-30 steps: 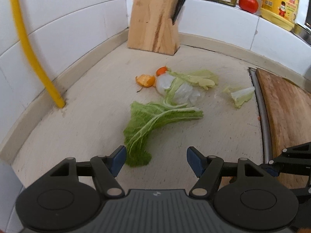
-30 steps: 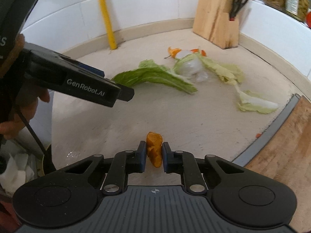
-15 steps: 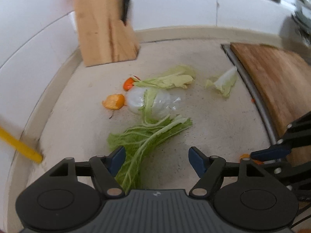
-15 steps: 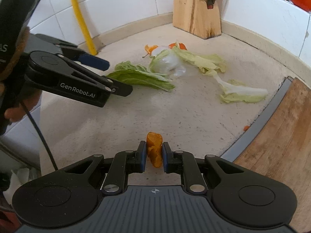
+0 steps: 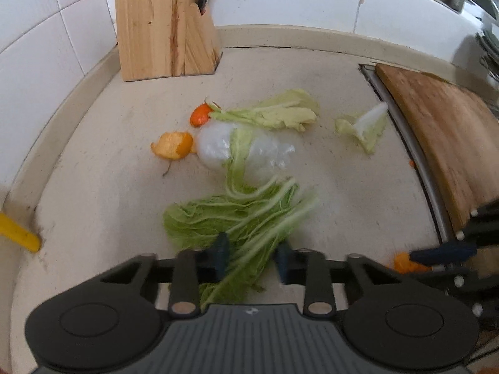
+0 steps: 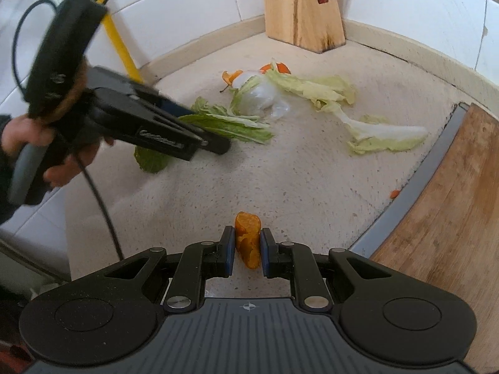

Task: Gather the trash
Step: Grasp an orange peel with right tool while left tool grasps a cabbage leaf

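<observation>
Green cabbage leaf [image 5: 249, 224] lies on the counter [image 5: 93, 162], long axis running away from the left gripper [image 5: 252, 257], whose jaws have just been closing and now pinch its near end. Right gripper [image 6: 247, 247] clamps 1 orange peel [image 6: 248, 238], farther off.

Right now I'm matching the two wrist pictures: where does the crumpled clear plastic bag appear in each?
Left wrist: crumpled clear plastic bag lies centre, above the big green cabbage leaf.
Right wrist: the bag lies upper centre, under pale leaves.
Shared landmark: wooden knife block stands beyond it in both.
</observation>
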{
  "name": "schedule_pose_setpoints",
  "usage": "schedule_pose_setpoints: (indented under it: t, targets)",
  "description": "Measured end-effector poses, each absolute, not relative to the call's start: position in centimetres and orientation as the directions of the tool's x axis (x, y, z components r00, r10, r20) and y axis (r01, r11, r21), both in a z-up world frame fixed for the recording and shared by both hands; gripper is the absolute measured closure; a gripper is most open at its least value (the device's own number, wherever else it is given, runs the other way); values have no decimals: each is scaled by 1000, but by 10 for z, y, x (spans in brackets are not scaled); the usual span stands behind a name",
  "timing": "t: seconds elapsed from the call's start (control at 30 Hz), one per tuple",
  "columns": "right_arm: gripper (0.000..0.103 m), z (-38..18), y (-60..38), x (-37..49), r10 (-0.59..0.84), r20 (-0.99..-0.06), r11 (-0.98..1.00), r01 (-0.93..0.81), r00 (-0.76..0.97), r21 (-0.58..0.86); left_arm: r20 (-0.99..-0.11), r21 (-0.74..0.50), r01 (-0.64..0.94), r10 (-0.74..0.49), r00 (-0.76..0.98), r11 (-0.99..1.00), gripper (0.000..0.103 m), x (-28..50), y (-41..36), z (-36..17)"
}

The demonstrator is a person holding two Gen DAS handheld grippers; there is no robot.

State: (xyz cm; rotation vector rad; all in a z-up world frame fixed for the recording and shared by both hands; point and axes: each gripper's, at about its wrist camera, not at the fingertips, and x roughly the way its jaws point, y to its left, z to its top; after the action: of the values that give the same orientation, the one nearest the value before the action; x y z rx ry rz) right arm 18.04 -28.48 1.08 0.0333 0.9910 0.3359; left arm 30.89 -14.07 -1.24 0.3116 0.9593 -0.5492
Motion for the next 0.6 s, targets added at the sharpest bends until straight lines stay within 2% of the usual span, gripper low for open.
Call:
schedule_pose_setpoints:
  t: [0.03,0.13,0.3,0.37,0.4,0.43,0.6]
  targets:
    - [81,11,-284,180,291,-815,949,-262,502,177,-840,6,569,-305,449,822,90,303,-139,-11]
    - [81,11,-284,179,296,-814,948,-259,500,185,-854,-72,567,-344,391,821,92,282,-132,-10]
    - [81,12,-284,176,297,-812,948,-256,502,188,-841,-2,600,-326,432,800,89,262,-131,-1]
    - [81,10,-283,177,296,-817,947,-262,495,184,-828,49,622,-317,463,781,72,264,-136,2]
    - [80,9,-282,177,295,-818,947,-265,494,182,-822,68,634,-317,474,770,53,266,-140,3]
    - [80,9,-282,177,294,-816,947,-269,497,178,-814,95,646,-314,488,758,38,269,-144,2]
    - [76,9,-279,178,301,-818,942,-285,490,176,-824,160,666,-273,496,728,35,283,-156,-9]
